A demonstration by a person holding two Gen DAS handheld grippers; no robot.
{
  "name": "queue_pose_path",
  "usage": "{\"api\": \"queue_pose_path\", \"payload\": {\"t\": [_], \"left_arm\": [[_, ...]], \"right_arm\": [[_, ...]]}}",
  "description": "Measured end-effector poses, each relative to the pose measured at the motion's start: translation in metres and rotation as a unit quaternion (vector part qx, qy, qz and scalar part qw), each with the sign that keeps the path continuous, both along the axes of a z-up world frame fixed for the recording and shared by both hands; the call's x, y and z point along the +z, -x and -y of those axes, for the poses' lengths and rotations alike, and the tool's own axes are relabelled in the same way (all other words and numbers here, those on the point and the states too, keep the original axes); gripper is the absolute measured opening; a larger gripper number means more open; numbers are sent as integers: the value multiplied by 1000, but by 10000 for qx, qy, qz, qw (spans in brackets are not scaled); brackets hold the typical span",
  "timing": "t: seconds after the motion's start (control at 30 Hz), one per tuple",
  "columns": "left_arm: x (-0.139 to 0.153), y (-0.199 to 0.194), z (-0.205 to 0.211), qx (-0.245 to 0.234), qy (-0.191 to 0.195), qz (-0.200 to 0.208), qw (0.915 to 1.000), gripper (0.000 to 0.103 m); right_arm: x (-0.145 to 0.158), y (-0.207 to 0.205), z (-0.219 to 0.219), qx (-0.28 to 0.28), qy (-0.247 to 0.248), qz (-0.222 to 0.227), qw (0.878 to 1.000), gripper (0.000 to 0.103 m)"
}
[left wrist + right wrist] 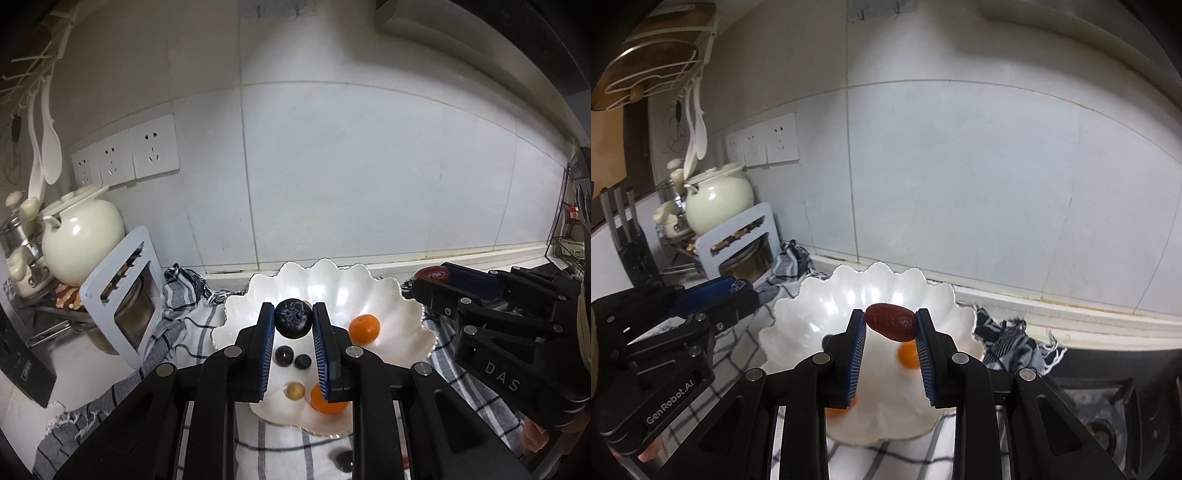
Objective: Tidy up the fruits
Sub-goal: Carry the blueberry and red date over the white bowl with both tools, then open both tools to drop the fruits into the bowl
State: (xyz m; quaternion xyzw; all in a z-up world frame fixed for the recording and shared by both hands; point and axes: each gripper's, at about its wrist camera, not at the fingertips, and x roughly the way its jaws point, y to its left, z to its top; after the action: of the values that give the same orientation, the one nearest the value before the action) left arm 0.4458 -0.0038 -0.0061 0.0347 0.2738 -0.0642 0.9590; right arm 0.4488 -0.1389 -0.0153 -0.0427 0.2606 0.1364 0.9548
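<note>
Over a scalloped white bowl (388,295) on a striped cloth (280,443) covering the tabletop, both claws carry fruit: the left claw (293,319) is clenched on a dark, wrinkled round fruit (293,318), the right claw (891,320) on a reddish-brown date (892,320). Two oranges (364,328), two small dark berries (283,356) and a yellowish one (295,390) already lie in the bowl; another dark fruit (343,459) sits on the cloth outside it. The step in hand appears to be delivery, and the next move likely calls for lowering each claw into free space before parting the fingers, so nothing rolls out.
</note>
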Motion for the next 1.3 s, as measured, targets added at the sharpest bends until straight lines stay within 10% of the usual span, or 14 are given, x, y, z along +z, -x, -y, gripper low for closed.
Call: {"api": "queue_pose_path", "payload": {"t": [1.2,1.3], "left_arm": [[-77,-153,-4,-127,-135,-1997,9797,22],[-80,-156,-3,-128,-116,-2077,9780,33]], "right_arm": [[-74,-150,-21,-3,638,-1758,9824,29],[-78,-153,-18,-44,572,-1861,9809,30]]}}
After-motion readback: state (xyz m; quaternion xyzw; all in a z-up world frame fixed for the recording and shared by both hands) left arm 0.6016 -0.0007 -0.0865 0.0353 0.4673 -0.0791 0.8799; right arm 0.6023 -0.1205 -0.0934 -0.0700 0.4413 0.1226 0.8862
